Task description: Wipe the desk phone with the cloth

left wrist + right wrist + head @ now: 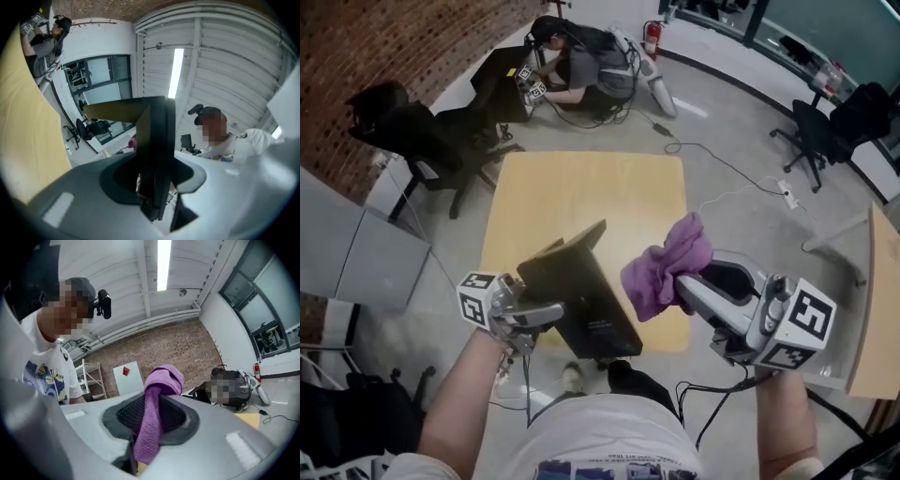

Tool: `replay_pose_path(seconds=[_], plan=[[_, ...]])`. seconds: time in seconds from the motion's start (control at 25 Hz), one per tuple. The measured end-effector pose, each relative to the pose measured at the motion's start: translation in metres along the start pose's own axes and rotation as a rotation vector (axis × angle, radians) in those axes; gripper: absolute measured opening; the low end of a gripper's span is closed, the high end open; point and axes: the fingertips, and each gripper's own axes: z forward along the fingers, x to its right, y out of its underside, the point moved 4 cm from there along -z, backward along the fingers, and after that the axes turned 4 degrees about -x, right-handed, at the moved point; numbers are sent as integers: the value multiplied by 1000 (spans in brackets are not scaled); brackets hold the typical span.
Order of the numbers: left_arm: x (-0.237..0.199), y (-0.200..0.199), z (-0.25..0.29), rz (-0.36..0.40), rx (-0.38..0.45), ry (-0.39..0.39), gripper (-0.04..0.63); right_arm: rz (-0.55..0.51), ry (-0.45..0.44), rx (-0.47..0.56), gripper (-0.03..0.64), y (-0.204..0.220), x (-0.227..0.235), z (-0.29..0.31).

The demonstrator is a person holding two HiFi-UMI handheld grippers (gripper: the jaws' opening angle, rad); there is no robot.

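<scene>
Item 1, desk phone [581,292]: a black, flat body shown from its dark back, held tilted in the air over the near edge of the table [581,192], with its upper edge pointing to 1 o'clock in the head view. Item 2, left gripper [555,311]: set at 9 o'clock of the phone, with its jaws clamped on the phone's edge; in the left gripper view the dark slab is seen pinched upright between them. Item 3, cloth [664,267]: purple and bunched, placed at 3 o'clock of the phone and just beside its edge; whether contact is made cannot be told. Item 4, right gripper [686,289]: set at 4 o'clock of the cloth, with its jaws closed on a hanging fold of it. Item 5, surroundings: a crouched person [581,70] is seen at 12 o'clock beyond the table, one black office chair [422,141] at 10 o'clock, and another chair [830,127] at 2 o'clock.
</scene>
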Motion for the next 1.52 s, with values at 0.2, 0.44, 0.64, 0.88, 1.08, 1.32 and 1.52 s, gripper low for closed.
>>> replay_pose_path(seconds=[0.2,0.44,0.64,0.88,1.08,1.32,1.52], plan=[[9,2,10,-20,-39,85,178,57,-25,72,89,-11,13,25],[18,-2,18,-28,-19,162,178,149,-102,106,89,-1,0,30],[35,-16,17,-17,53,268,178,213,-171,104,89,13,-18,24],[52,-32,19,-14,99,367,178,307,-256,112,89,36,-47,12],[59,-34,26,-74,117,430,178,338,-331,128,89,41,-62,5],[53,-31,29,-65,111,407,178,428,-253,303,89,15,-20,10],[48,-30,32,-59,107,393,178,559,-233,387,89,12,4,32]])
